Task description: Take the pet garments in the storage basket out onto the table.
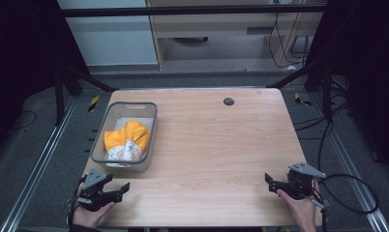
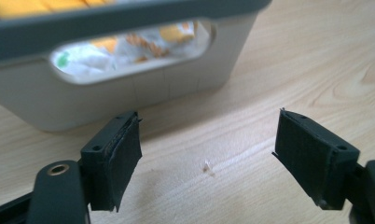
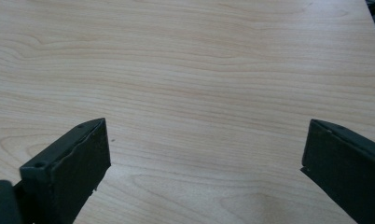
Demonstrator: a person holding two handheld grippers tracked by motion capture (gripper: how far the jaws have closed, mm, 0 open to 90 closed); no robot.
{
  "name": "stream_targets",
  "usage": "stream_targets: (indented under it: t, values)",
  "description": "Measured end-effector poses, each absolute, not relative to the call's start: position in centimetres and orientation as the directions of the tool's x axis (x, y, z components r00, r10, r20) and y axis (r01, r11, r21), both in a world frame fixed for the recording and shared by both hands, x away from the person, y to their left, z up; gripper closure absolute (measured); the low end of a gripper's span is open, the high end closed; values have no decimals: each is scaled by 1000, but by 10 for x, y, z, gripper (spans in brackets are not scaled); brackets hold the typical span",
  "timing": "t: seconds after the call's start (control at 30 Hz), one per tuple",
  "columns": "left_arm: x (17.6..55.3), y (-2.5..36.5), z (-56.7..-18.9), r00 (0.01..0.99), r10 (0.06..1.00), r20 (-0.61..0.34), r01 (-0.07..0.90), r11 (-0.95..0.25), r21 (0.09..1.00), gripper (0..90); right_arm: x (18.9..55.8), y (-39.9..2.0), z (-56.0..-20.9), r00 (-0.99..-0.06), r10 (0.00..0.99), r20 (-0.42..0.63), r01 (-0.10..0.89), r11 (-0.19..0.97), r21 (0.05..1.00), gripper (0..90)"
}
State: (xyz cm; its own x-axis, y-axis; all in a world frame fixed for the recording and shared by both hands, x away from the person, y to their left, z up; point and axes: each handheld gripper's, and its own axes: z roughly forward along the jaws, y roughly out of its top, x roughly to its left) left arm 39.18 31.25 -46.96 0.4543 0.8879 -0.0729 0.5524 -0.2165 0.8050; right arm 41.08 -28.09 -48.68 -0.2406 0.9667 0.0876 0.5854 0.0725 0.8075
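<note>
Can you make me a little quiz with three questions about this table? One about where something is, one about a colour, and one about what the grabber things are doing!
1. Where is the grey basket on the table?
A. On the left side
B. In the middle
C. At the far right corner

2. What colour is most of the cloth in the basket?
A. Blue
B. Orange-yellow
C. Green

3. How are the fingers of the left gripper?
A. Shut tight on the cloth
B. Shut on the basket rim
C. Open with nothing between them

Answers:
1 A, the high view shows the basket by the table's left edge.
2 B, the bundle is orange-yellow with some white patterned parts.
3 C, the left gripper view shows bare wood between the spread fingers.
</note>
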Motion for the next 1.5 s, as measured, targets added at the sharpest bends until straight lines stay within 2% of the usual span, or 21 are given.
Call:
stream_targets:
  t: [0.3, 0.7, 1.5]
  values:
    - [387, 318, -452, 414, 904, -103, 518, -141, 844, 231, 412, -285, -484, -212, 969, 125, 584, 23, 811, 3]
    - [391, 323, -423, 412, 908, -80, 466, -135, 874, 230, 412, -283, -485, -236, 971, 47, 551, 94, 829, 78]
    - [442, 314, -385, 419, 905, -68, 446, -140, 884, 220, 410, -278, -487, -272, 962, 34, 534, 121, 837, 87]
